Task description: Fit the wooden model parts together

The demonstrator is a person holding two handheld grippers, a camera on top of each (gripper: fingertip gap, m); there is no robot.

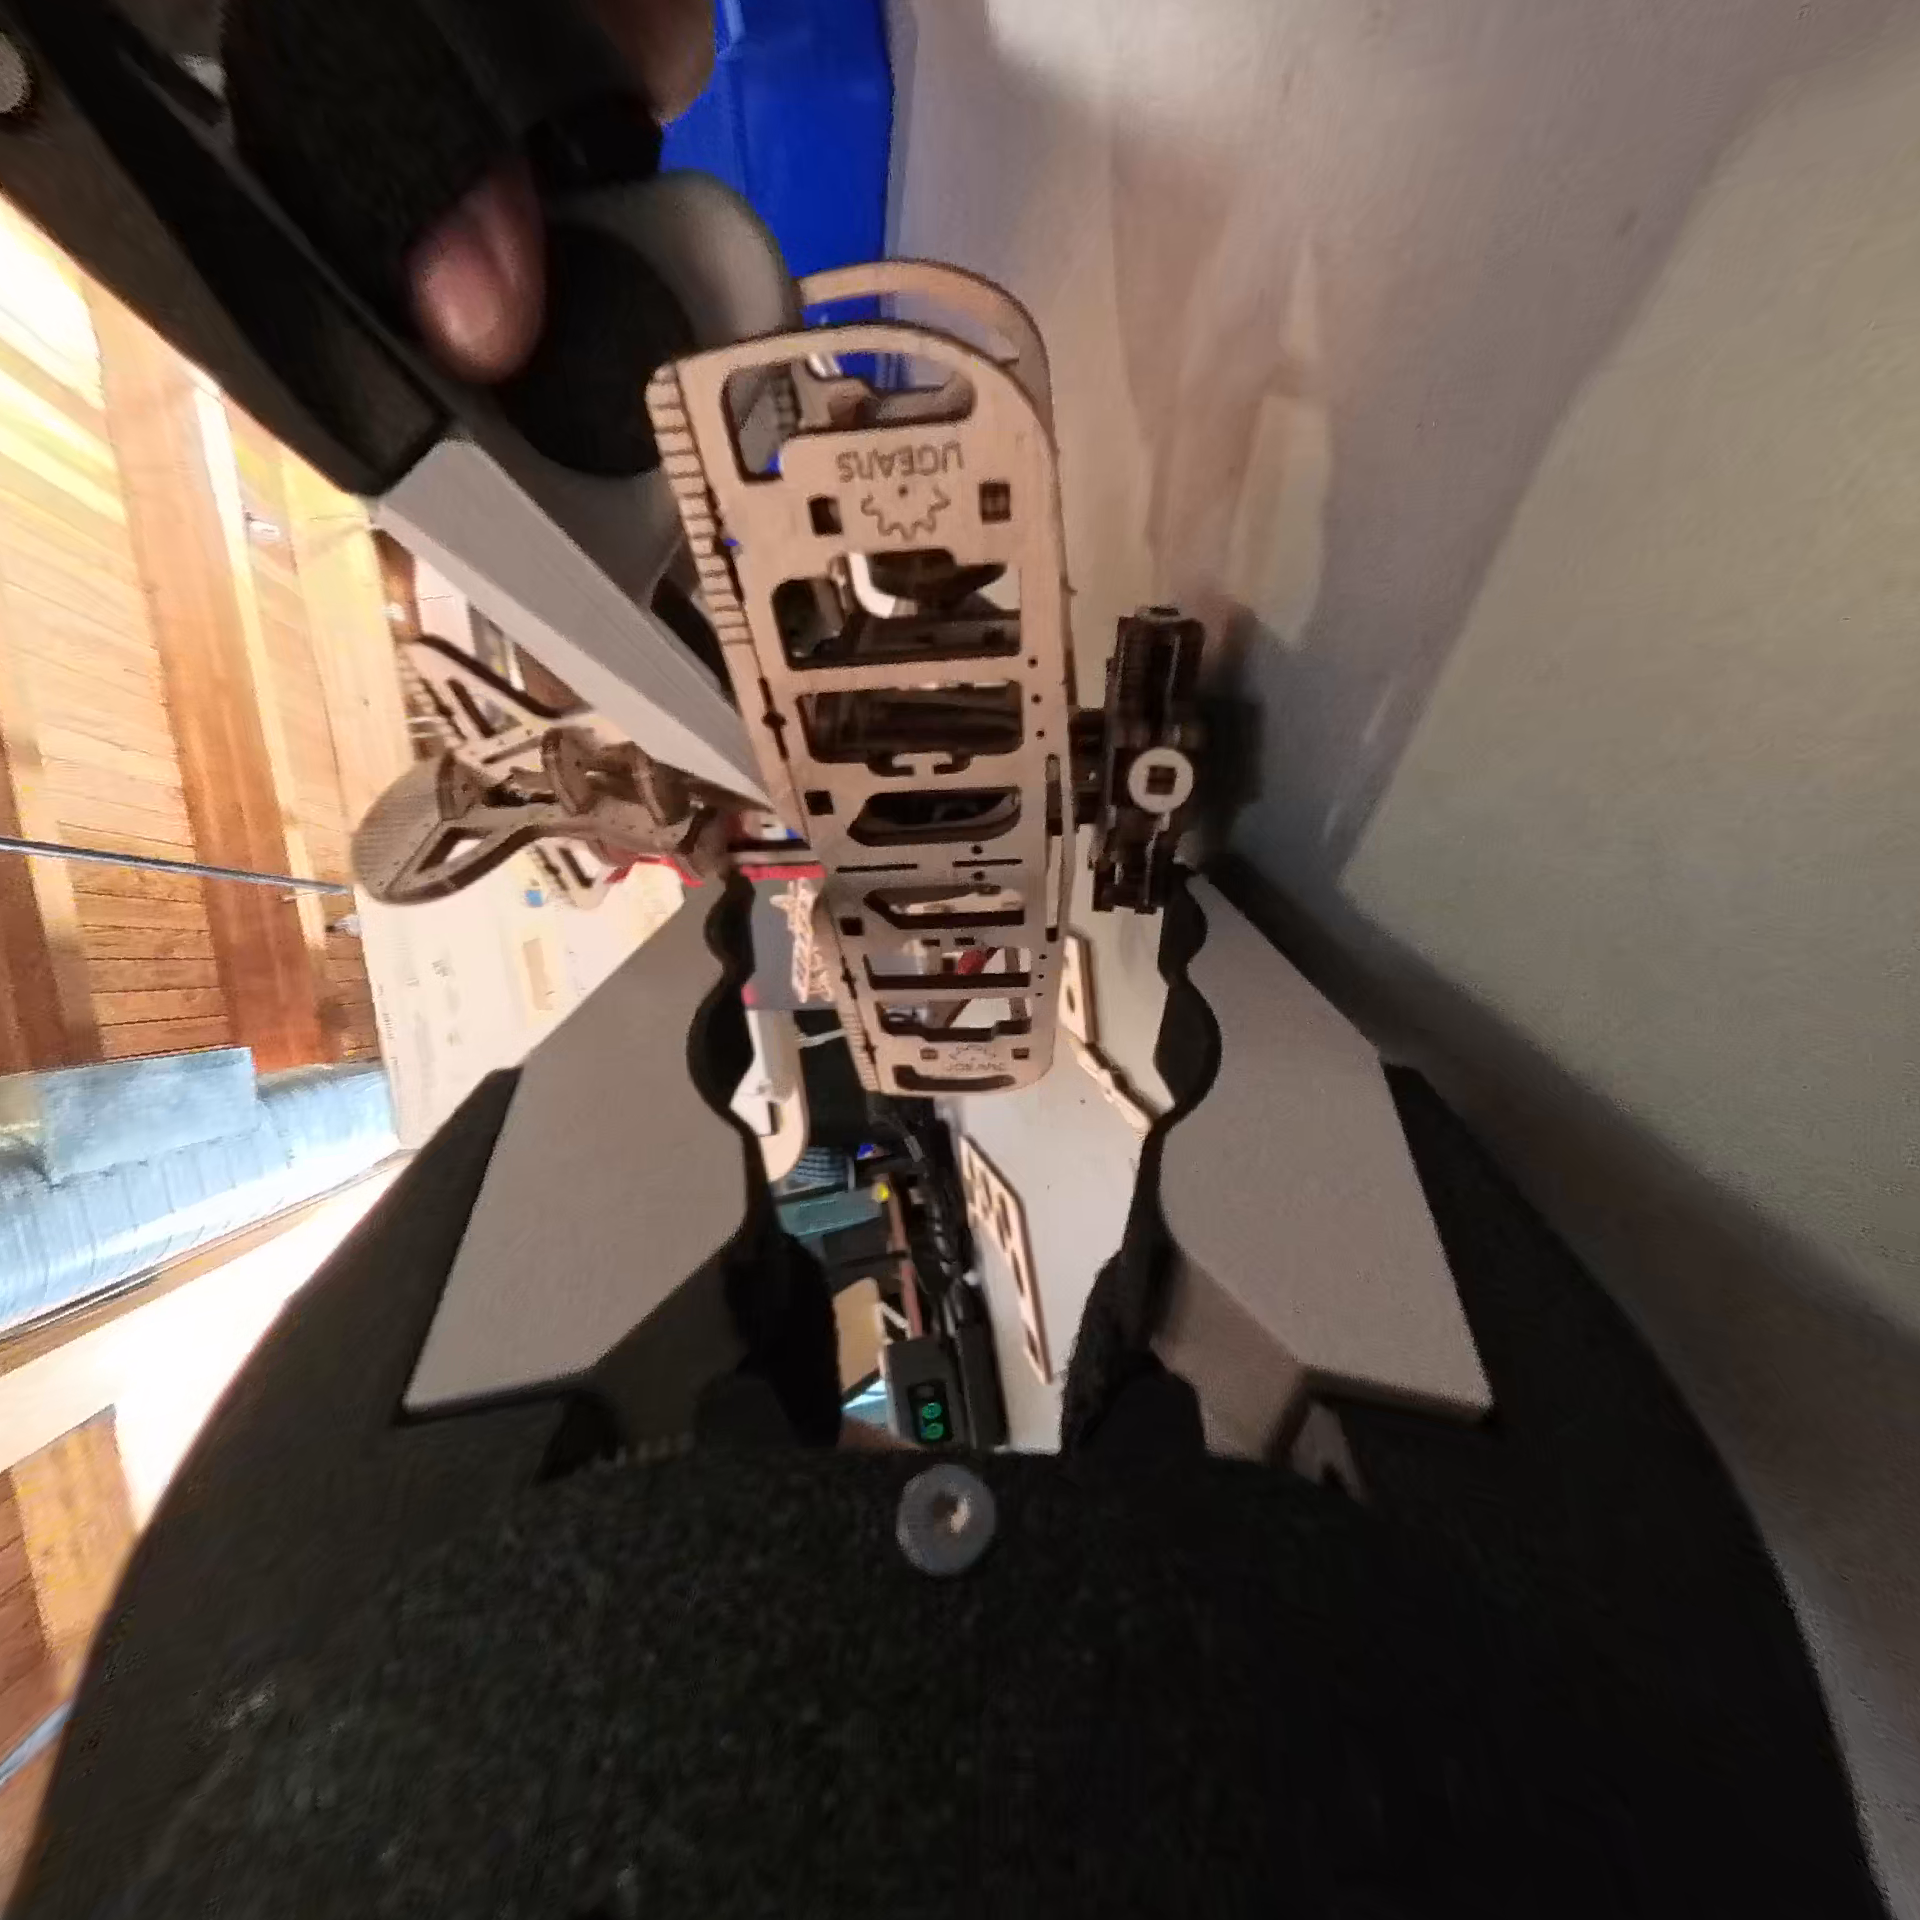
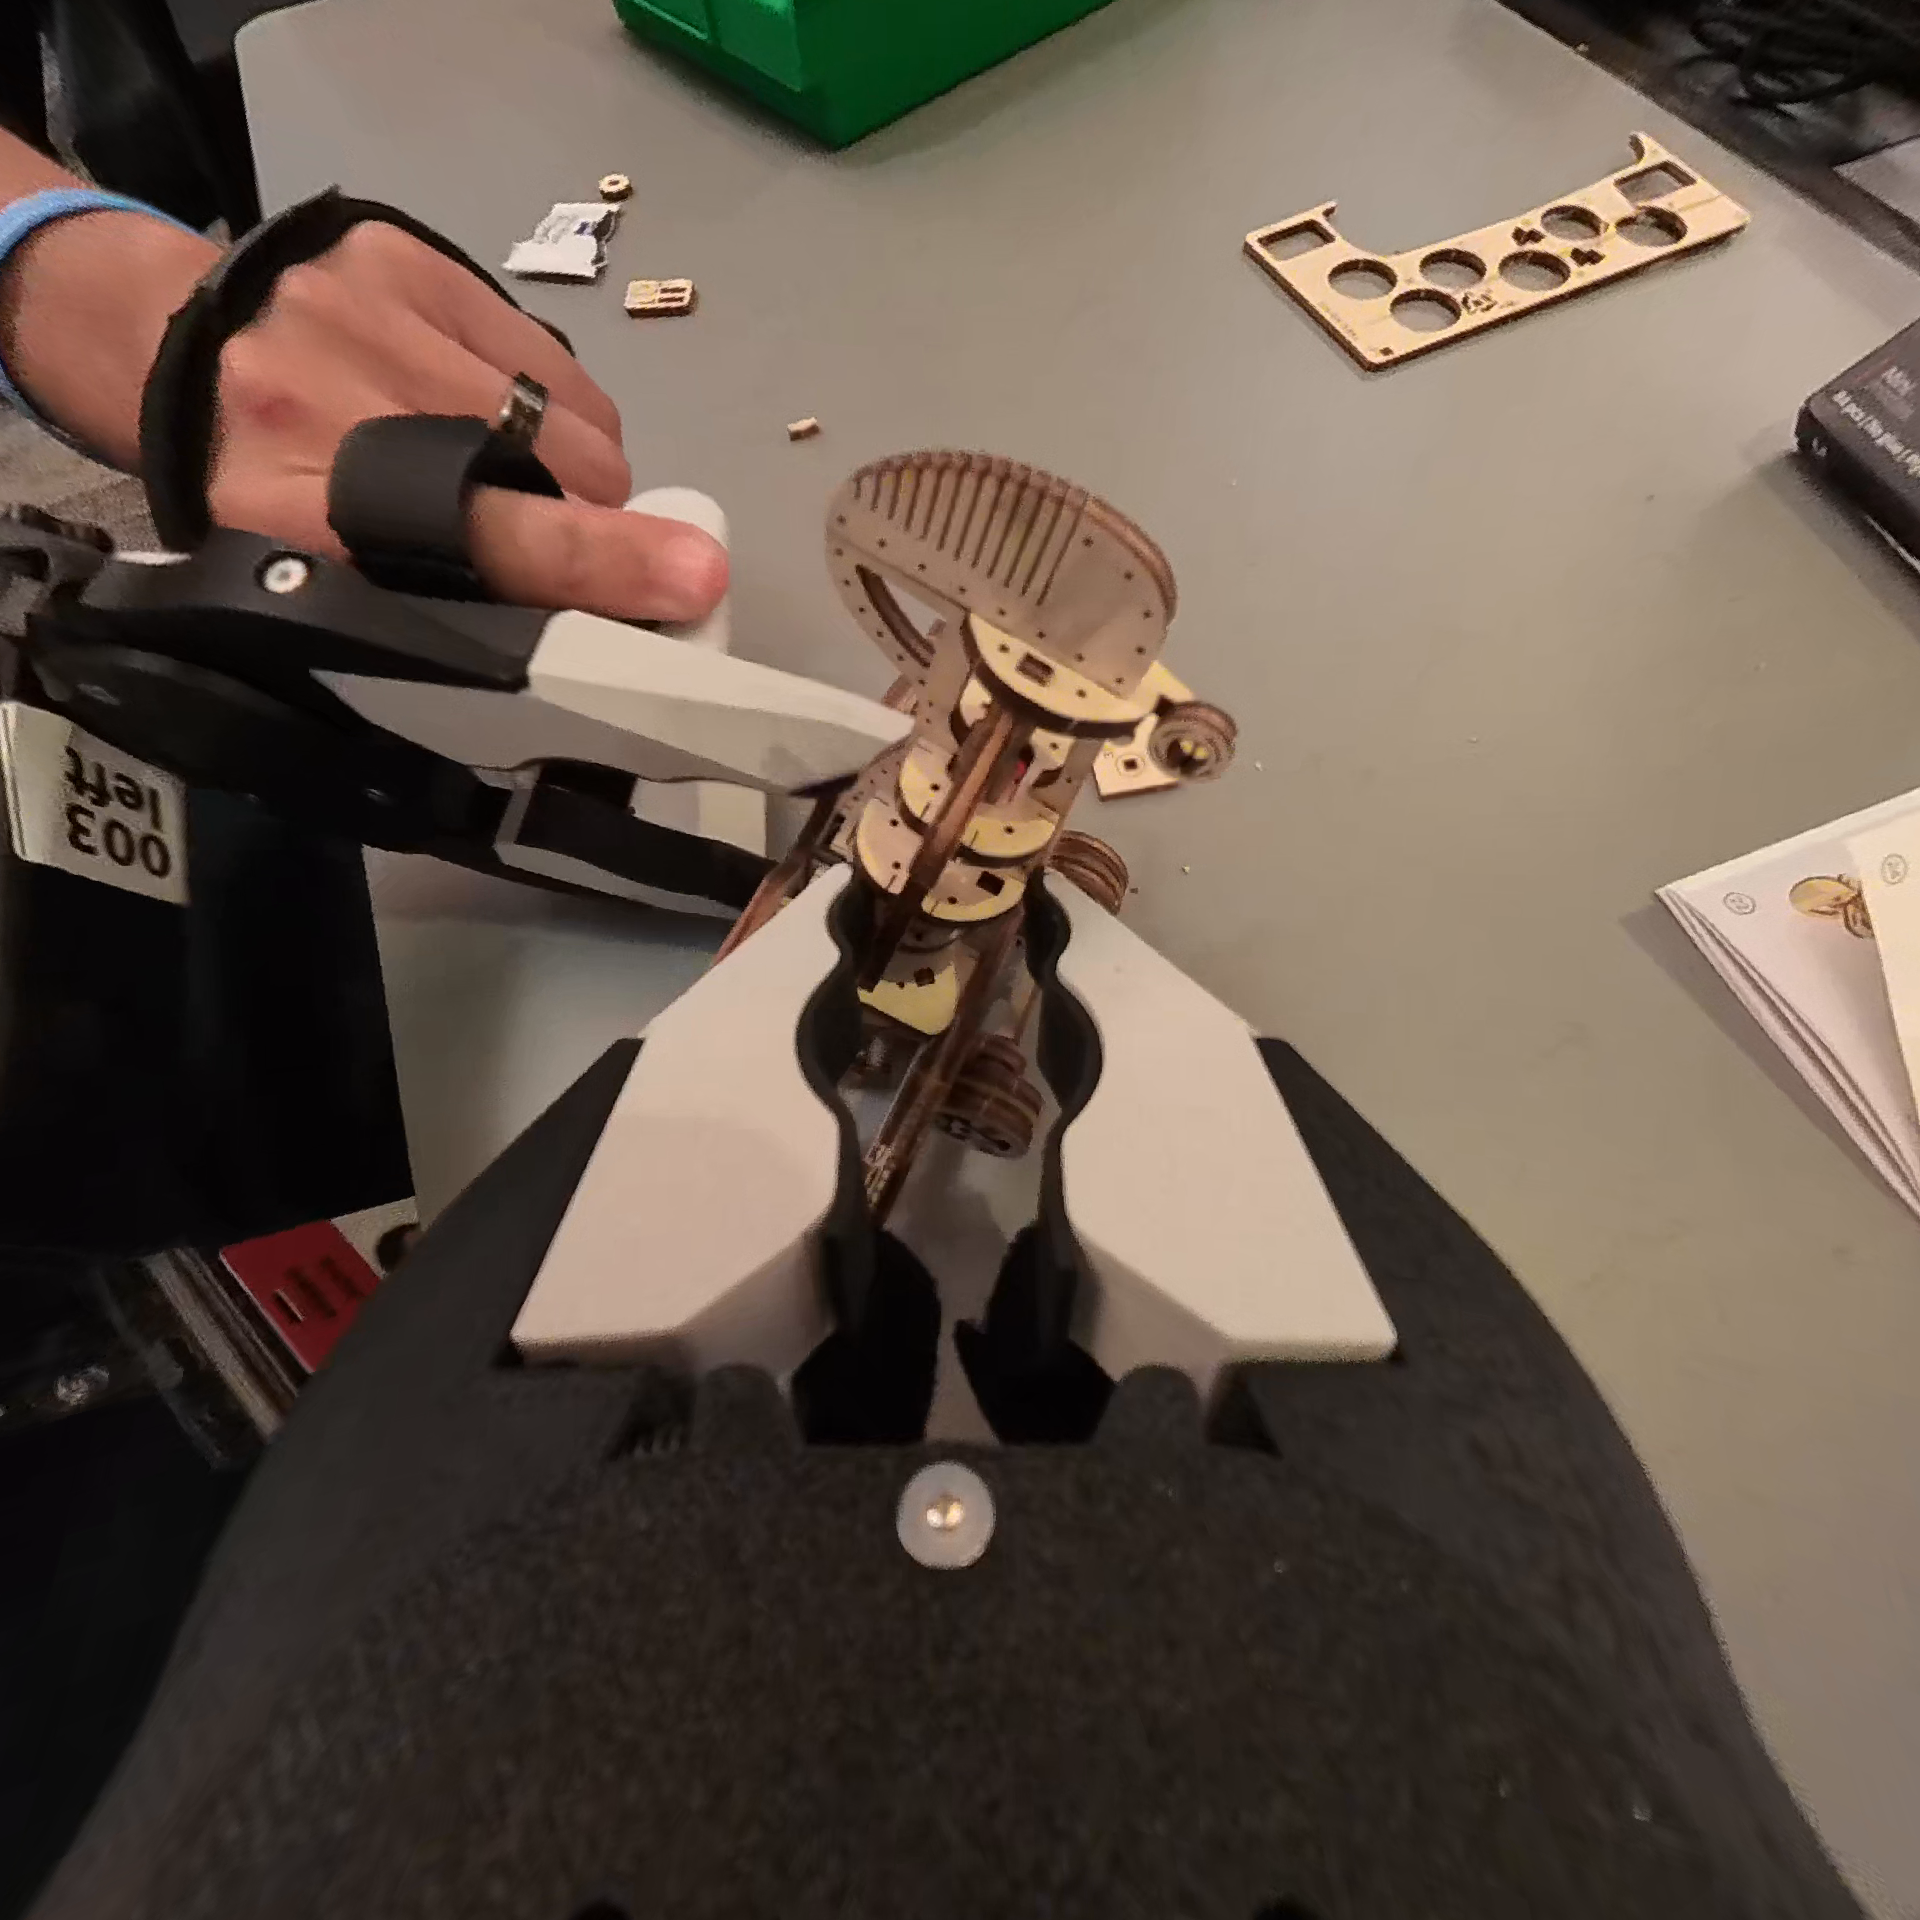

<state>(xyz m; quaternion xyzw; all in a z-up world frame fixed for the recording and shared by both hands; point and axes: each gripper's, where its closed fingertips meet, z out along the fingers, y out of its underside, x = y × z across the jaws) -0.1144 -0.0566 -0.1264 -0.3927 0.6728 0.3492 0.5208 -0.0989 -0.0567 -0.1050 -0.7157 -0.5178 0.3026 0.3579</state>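
Observation:
The wooden model (image 2: 997,665) is a slotted frame with stacked discs, small wheels and a ribbed curved hood. My right gripper (image 2: 940,914) is shut on its lower part and holds it above the grey table (image 2: 1351,623). In the left wrist view the model (image 1: 914,675) shows as a long slotted plate between my fingers. My left gripper (image 1: 956,909) is open and straddles the plate's near end without touching it. It also shows in the right wrist view (image 2: 831,821), coming from the left with a hand (image 2: 416,416) on it. The right gripper's grey finger (image 1: 582,623) touches the plate's left edge.
On the table lie a wooden sheet with round holes (image 2: 1496,260), a green box (image 2: 862,62), a black box (image 2: 1870,436), an open booklet (image 2: 1808,966), a white wrapper (image 2: 561,244) and small wooden bits (image 2: 660,298). Loose cut sheets (image 1: 997,1226) show under the model.

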